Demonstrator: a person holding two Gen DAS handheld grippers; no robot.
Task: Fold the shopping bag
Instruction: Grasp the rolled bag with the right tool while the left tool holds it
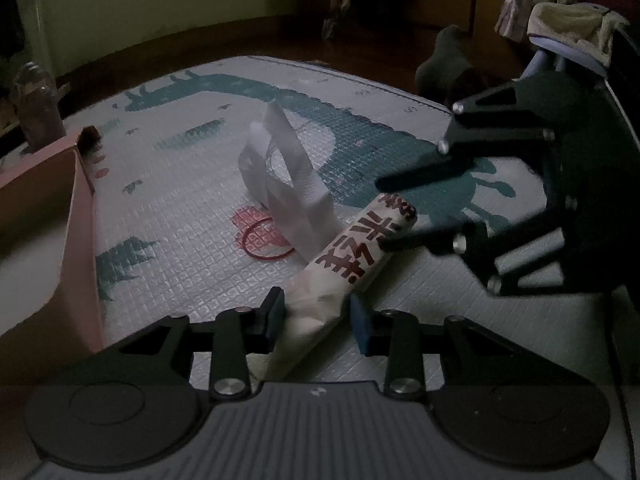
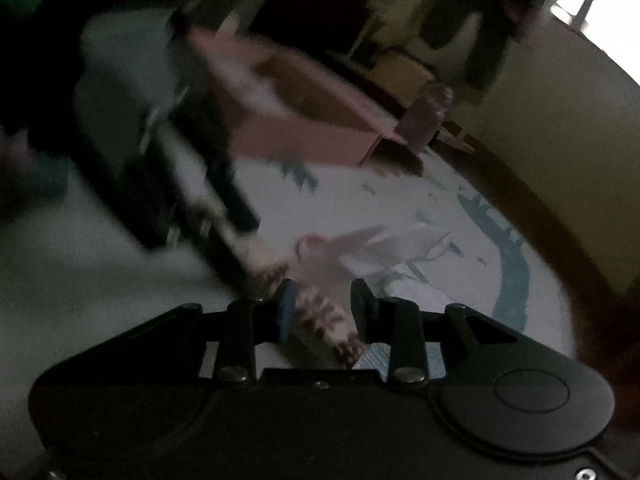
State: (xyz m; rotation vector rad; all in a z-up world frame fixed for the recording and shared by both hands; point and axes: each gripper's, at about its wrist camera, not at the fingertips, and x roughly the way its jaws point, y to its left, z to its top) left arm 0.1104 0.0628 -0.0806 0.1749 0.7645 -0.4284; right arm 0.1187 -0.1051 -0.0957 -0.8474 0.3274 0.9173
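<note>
Your left gripper [image 1: 316, 318] and right gripper [image 1: 382, 212] each clasp the rolled shopping bag [image 1: 352, 256] mid-mat [image 1: 180, 280]; it's light, soft, springy—pinch the ends firmly.

The rolled shopping bag [image 1: 352, 256], white with red characters, lies on the patterned play mat [image 1: 180, 264]. Its near end sits between the left gripper [image 1: 318, 320] jaws; the right gripper [image 1: 384, 212] closes on its far end. White handles [image 1: 280, 168] stand up beside a red rubber band [image 1: 266, 242]. A pink box [image 1: 76, 216] stands at left.
</note>
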